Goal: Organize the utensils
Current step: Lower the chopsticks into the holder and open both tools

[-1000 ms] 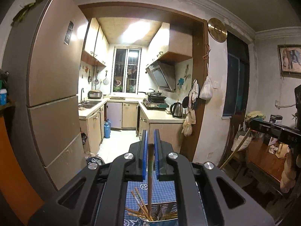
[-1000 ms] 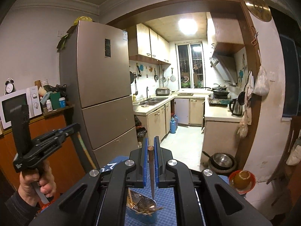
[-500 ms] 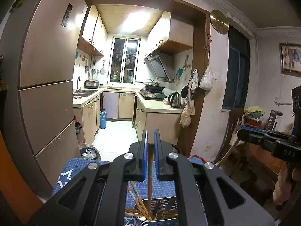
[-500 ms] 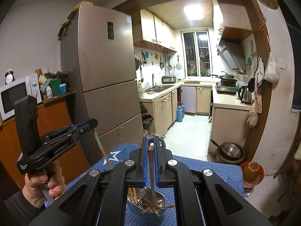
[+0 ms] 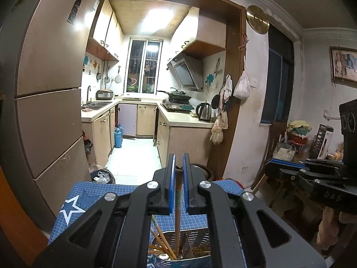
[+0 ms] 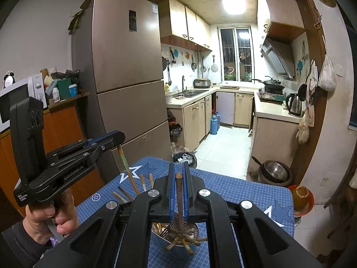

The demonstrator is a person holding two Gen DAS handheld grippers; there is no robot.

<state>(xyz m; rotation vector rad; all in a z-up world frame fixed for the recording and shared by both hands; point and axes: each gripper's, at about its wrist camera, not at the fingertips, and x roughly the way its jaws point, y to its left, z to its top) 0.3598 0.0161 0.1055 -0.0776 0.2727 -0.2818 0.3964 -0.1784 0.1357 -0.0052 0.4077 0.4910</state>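
Gripping slender wooden chopsticks [image 5: 178, 201] upright

There were two tongs, the left tongs [image 5: 177, 189] and the right tongs [image 6: 178, 192], each clamped on one chopstick [image 5: 177, 201], one metal holder [image 6: 178, 243] containing several more chopsticks [image 6: 189, 242], and one table [image 6: 234, 189].

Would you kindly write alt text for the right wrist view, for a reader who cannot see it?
The right gripper is shut on an upright chopstick above a metal utensil holder on a blue grid mat. At left, a hand holds the left gripper, shut on another chopstick. A fridge and kitchen lie beyond.
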